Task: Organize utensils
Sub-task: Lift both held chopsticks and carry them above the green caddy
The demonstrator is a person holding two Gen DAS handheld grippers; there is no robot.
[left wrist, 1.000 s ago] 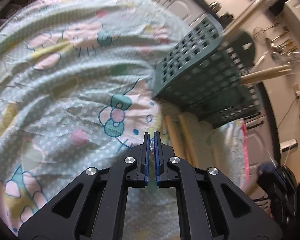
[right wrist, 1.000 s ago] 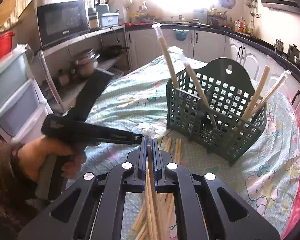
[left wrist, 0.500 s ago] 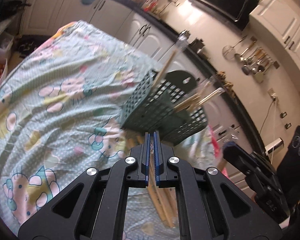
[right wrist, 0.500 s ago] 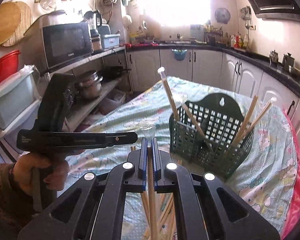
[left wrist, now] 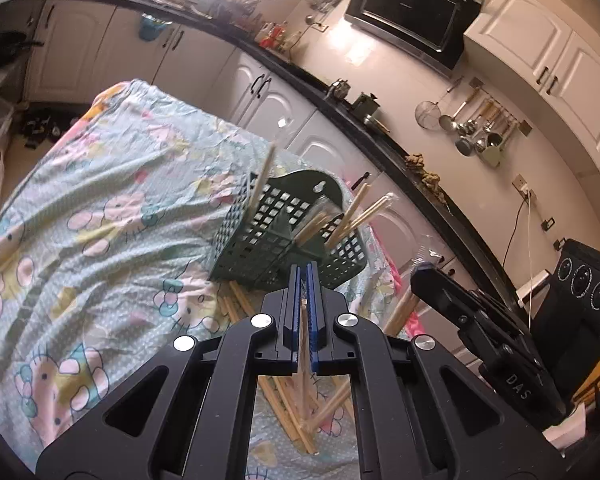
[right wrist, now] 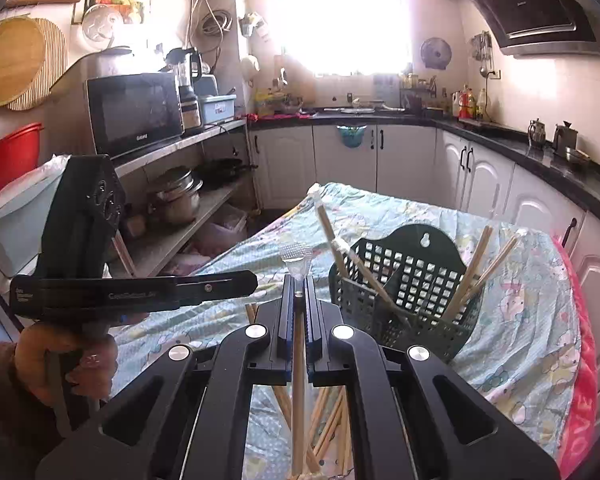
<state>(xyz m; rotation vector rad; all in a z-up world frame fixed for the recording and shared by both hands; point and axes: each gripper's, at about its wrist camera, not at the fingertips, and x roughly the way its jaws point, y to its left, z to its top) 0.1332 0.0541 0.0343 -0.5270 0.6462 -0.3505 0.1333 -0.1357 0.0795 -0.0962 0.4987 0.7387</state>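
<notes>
A dark green lattice basket point(left wrist: 260, 236) point(right wrist: 404, 280) stands on the table with several wrapped chopsticks point(right wrist: 476, 264) leaning in it. More chopsticks point(left wrist: 276, 396) lie in a loose pile on the cloth in front of the basket. My left gripper point(left wrist: 302, 274) is shut, with a pale chopstick showing in the slit between its pads and hanging below. My right gripper point(right wrist: 296, 282) is shut on a chopstick in a clear wrapper, whose tip point(right wrist: 296, 254) sticks up past the jaws. Both grippers hover above the pile, side by side, left gripper point(right wrist: 254, 280) and right gripper point(left wrist: 418, 270).
A pale blue cartoon-cat cloth point(left wrist: 100, 220) covers the table. A person's hand point(right wrist: 60, 360) holds the left gripper's handle. A shelf with a microwave point(right wrist: 134, 112) and pots stands on the left, and white cabinets point(right wrist: 480, 176) under a dark counter run behind and to the right.
Both grippers have risen above the table with their jaws still shut. The left view has swung up from the cloth to the basket and kitchen wall. The basket looks smaller and farther away.
</notes>
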